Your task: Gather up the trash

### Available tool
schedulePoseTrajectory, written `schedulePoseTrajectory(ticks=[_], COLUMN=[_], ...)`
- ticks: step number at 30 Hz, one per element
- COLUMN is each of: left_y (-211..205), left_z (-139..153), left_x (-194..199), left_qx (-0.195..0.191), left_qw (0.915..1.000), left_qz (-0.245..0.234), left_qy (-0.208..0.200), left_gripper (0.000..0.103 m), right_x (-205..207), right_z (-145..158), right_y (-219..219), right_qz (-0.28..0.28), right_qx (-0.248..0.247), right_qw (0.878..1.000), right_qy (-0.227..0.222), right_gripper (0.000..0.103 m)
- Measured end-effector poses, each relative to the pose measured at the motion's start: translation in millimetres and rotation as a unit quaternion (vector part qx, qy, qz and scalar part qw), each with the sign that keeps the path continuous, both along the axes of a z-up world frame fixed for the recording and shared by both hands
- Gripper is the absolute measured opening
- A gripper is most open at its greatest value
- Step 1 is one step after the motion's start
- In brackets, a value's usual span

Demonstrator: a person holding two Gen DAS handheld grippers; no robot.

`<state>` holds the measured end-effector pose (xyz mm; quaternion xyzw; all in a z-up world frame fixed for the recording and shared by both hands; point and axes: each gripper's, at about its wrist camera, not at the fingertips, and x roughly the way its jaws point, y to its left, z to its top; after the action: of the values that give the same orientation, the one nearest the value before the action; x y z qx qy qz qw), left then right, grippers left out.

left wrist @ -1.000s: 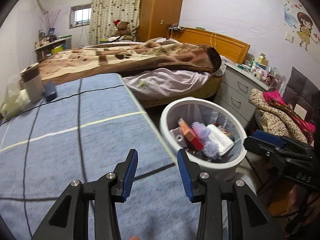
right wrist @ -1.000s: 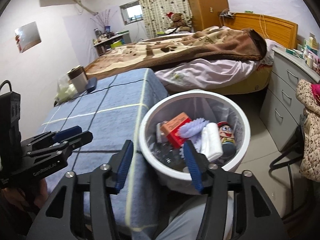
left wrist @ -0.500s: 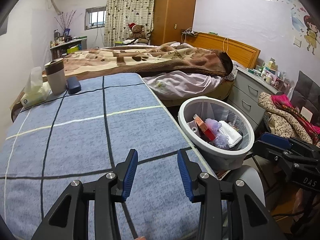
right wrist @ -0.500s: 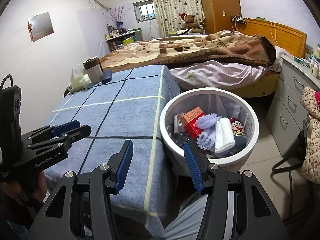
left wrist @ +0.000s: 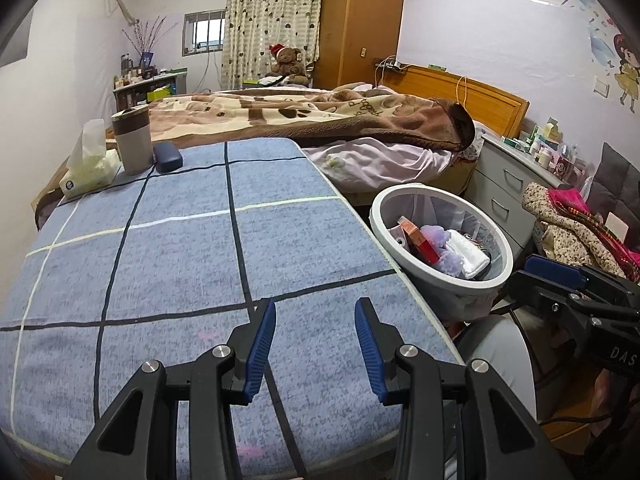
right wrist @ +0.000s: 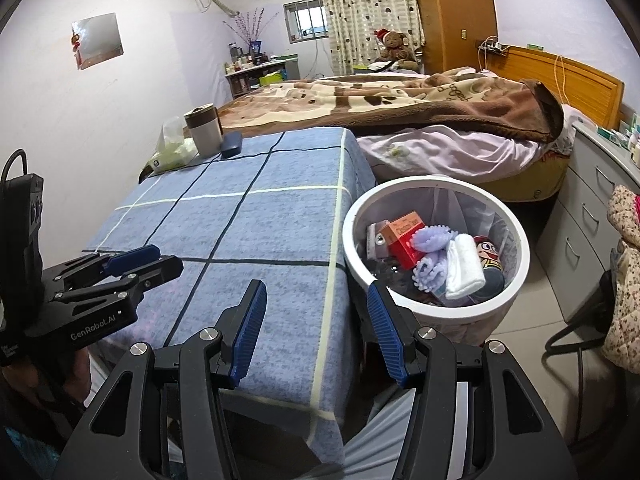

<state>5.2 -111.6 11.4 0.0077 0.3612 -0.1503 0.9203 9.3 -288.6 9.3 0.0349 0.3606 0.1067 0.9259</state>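
Observation:
A white round trash bin (right wrist: 516,240) stands on the floor at the right edge of the blue checked table (right wrist: 256,236). It holds a red box (right wrist: 404,236), purple frilly pieces (right wrist: 432,240), a white roll (right wrist: 464,268) and a cartoon can (right wrist: 490,252). The bin also shows in the left wrist view (left wrist: 500,240). My left gripper (left wrist: 315,348) is open and empty over the table's near part (left wrist: 180,280). My right gripper (right wrist: 316,326) is open and empty, low at the table's near right corner, just left of the bin.
A tissue pack (left wrist: 86,168), a grey cup (left wrist: 132,144) and a dark case (left wrist: 168,162) sit at the table's far left corner. A bed with a brown blanket (left wrist: 320,116) lies behind. Grey drawers (left wrist: 508,184) and a clothes pile (left wrist: 576,224) stand right of the bin.
Both grippers have pulled back and up from the bin, so the table and bin look farther away. Both stay open and empty.

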Motion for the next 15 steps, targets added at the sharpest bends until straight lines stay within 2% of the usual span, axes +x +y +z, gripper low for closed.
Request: schedulePoseTrajectory(ticks=[15], left_y=[2.0], left_z=[1.0], left_x=[0.0], left_qx=[-0.004], left_qw=[1.0], left_qz=[0.003], left_qy=[0.0], left_gripper=[0.041], right_x=[-0.4], right_z=[0.0], right_y=[1.3], right_qz=[0.002], right_qx=[0.0], right_qw=[1.0], right_qy=[0.0], right_gripper=[0.054])
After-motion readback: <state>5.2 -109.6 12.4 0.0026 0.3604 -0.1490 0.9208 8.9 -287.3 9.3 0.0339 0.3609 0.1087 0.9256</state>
